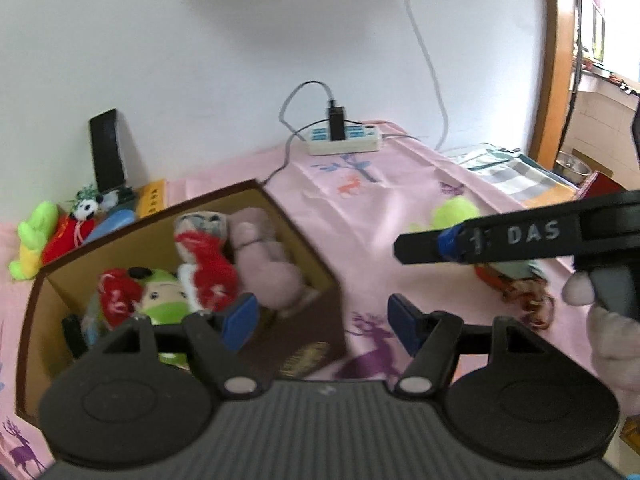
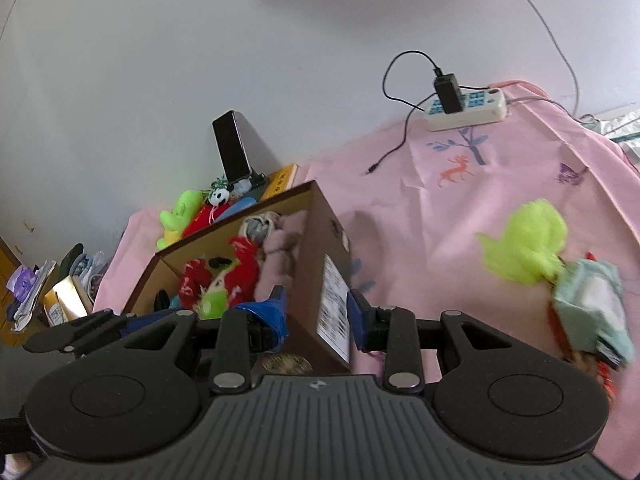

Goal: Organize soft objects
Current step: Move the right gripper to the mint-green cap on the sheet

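Across the pink cloth by the white wall, your box holds toys; both your left gripper and right gripper gape, empty.

Soft daylight is coming in from the window on the right, broad shadows are smearing the white wall, and fisheye edges are bending while nearby plush toys are blurring.

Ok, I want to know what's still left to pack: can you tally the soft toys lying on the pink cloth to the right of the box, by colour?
Lime-green plush: 1
Pale teal toy with orange strings: 1
Total: 2
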`<control>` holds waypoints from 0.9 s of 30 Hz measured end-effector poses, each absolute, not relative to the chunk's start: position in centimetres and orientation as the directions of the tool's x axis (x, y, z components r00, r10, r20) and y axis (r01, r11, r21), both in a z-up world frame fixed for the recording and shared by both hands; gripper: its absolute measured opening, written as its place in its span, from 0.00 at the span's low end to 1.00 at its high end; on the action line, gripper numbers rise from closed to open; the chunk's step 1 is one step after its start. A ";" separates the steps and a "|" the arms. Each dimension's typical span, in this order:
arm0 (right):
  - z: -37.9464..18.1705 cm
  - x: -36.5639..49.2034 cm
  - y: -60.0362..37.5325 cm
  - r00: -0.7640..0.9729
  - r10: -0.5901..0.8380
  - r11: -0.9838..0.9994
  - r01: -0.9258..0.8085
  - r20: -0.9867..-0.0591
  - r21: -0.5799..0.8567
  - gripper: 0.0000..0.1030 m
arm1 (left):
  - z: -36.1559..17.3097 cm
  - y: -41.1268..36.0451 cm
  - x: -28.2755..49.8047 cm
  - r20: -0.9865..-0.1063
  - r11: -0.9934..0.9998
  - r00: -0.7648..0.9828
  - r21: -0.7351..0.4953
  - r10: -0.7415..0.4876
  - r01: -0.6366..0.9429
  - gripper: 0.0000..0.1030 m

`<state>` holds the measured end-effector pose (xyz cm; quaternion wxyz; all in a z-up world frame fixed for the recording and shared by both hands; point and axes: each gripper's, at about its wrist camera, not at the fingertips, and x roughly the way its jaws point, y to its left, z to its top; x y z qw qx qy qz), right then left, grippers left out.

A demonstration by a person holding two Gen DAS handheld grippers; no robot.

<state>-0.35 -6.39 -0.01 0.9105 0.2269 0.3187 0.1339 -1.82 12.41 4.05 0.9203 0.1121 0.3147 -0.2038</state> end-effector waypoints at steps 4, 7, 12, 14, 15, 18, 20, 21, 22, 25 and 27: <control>-0.8 -1.8 -8.1 0.746 0.387 0.868 -0.097 -0.542 0.486 0.15 | 3.5 9.8 -3.3 -0.638 0.876 0.697 0.071 -0.327 0.477 0.69; -1.5 -2.8 -9.5 0.734 0.378 0.876 -0.086 -0.564 0.475 0.15 | 2.7 7.8 -4.2 -0.658 0.862 0.667 0.052 -0.350 0.504 0.69; -2.6 -4.5 -12.1 0.724 0.349 0.889 -0.054 -0.595 0.455 0.15 | 1.2 4.9 -5.3 -0.695 0.836 0.606 0.014 -0.386 0.548 0.69; -2.9 -5.1 -13.0 0.724 0.334 0.893 -0.038 -0.604 0.449 0.15 | 0.6 3.9 -5.5 -0.710 0.826 0.579 -0.006 -0.400 0.564 0.69; -3.0 -5.4 -13.6 0.724 0.327 0.894 -0.027 -0.608 0.448 0.15 | 0.4 3.2 -5.8 -0.717 0.820 0.567 -0.011 -0.405 0.572 0.69; -3.5 -6.1 -15.1 0.721 0.308 0.893 0.004 -0.620 0.449 0.15 | -0.2 1.3 -6.1 -0.730 0.801 0.542 -0.013 -0.416 0.598 0.69; -3.8 -6.4 -16.1 0.719 0.298 0.890 0.028 -0.628 0.455 0.15 | -0.4 0.2 -6.3 -0.735 0.787 0.528 -0.013 -0.426 0.617 0.70; -4.0 -6.6 -16.5 0.719 0.291 0.889 0.041 -0.631 0.457 0.15 | -0.4 -0.3 -6.3 -0.736 0.781 0.523 -0.013 -0.430 0.624 0.70; -4.2 -6.8 -17.0 0.719 0.284 0.888 0.053 -0.635 0.457 0.15 | -0.5 -0.8 -6.3 -0.739 0.775 0.516 -0.014 -0.433 0.631 0.70; -4.6 -7.2 -18.3 0.719 0.269 0.881 0.086 -0.641 0.466 0.15 | -0.8 -2.0 -6.0 -0.748 0.762 0.500 -0.014 -0.438 0.647 0.70; -4.8 -7.2 -19.0 0.718 0.259 0.877 0.106 -0.646 0.469 0.15 | -1.0 -2.6 -5.8 -0.752 0.756 0.489 -0.018 -0.442 0.654 0.71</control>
